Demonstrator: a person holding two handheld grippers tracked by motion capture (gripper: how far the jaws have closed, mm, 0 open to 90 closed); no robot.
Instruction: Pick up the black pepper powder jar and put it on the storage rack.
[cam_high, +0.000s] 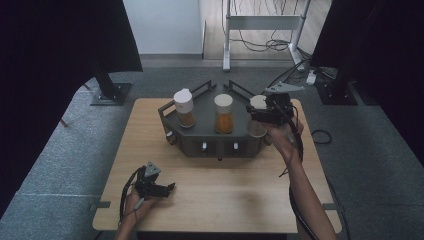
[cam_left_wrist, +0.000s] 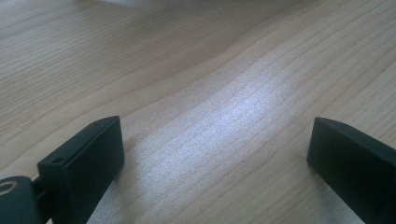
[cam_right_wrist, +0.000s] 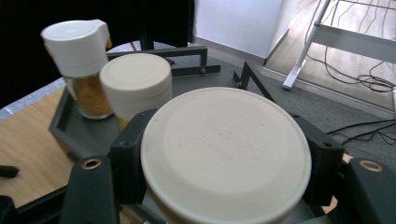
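A dark grey angular rack (cam_high: 210, 145) stands at the back middle of the wooden table (cam_high: 225, 190). It holds a spice jar with a white flip cap (cam_high: 184, 108) and a jar with a cream round lid (cam_high: 223, 114). My right gripper (cam_high: 256, 116) is shut on a third cream-lidded jar (cam_high: 258, 103) at the rack's right end. In the right gripper view that jar's lid (cam_right_wrist: 226, 154) sits between the black jaws, with the other two jars (cam_right_wrist: 79, 60) (cam_right_wrist: 135, 84) behind it. My left gripper (cam_high: 170, 187) lies on the table at the front left, open over bare wood (cam_left_wrist: 215, 163).
Grey carpet surrounds the table. A white metal stand (cam_high: 260, 22) with loose cables (cam_high: 270, 45) is on the floor behind. Black curtains (cam_high: 55, 60) hang at both sides, with black stand bases (cam_high: 110, 92) near the table's back corners.
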